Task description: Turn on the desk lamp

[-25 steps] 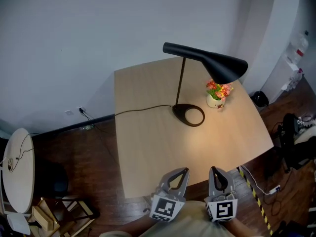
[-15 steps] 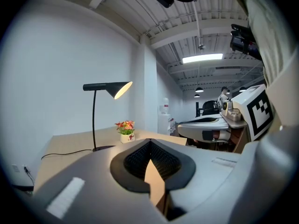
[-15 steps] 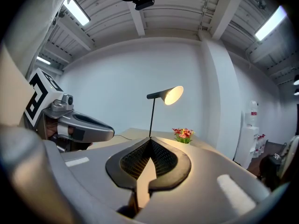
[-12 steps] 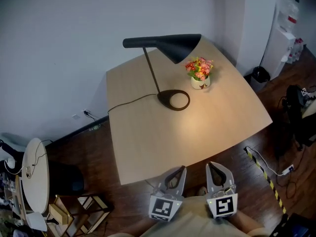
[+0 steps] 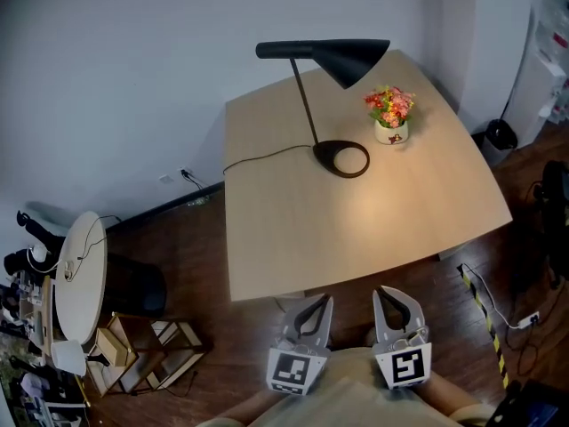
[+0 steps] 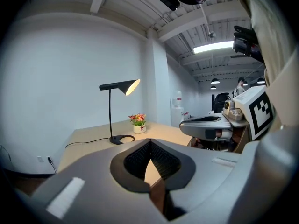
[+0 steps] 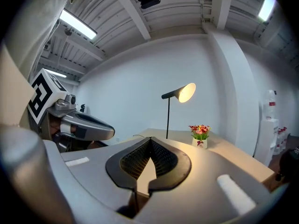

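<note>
Head view: The desk lamp stands at the far side of the tabletop, its ring base near a small pot of flowers and its cord trailing off the left edge. A warm pool of light lies on the wood below the shade. The left gripper and right gripper are held side by side close to the person's body, off the near edge and well apart from the lamp.

Left gripper view: The left gripper has its jaws closed tip to tip, with nothing between them. Beyond, the desk lamp glows at the mouth of its shade, the flowers beside its base.

Right gripper view: The right gripper likewise has its jaws brought together and empty. The desk lamp shines bright, the flowers to its right.

Judged from the lit shade and the glow on the wood, the lamp is already on and the task looks complete; nothing appears left to do.
</note>
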A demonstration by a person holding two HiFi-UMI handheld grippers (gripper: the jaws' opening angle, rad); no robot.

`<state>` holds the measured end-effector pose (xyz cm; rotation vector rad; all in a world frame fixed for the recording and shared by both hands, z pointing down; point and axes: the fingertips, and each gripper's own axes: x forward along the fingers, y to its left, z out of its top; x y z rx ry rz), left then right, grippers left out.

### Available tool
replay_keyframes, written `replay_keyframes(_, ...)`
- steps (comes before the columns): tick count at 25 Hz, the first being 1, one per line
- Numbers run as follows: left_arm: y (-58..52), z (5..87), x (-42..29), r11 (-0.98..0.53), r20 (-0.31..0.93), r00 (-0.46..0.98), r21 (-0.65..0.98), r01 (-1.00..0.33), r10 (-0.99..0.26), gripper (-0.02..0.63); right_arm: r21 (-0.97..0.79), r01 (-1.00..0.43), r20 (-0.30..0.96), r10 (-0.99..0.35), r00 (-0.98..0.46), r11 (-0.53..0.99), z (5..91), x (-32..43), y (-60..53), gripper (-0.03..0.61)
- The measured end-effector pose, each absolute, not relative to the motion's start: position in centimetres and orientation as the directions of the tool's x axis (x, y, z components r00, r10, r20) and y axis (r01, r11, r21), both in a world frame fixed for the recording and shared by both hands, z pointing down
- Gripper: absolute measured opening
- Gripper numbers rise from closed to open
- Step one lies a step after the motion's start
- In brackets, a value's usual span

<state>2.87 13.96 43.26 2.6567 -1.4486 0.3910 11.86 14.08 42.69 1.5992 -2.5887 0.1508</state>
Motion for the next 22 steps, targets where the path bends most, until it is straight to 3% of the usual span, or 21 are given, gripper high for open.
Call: replay_keyframes(22, 14.2, 43.6, -1.6, -0.619, 0.208, 0.610, 0.023, -0.785, -0.765, -0.002, 0.008, -0.913, 0.272, -0.879, -0.391, 0.409, 43.6, 7.0, 16.0, -0.003)
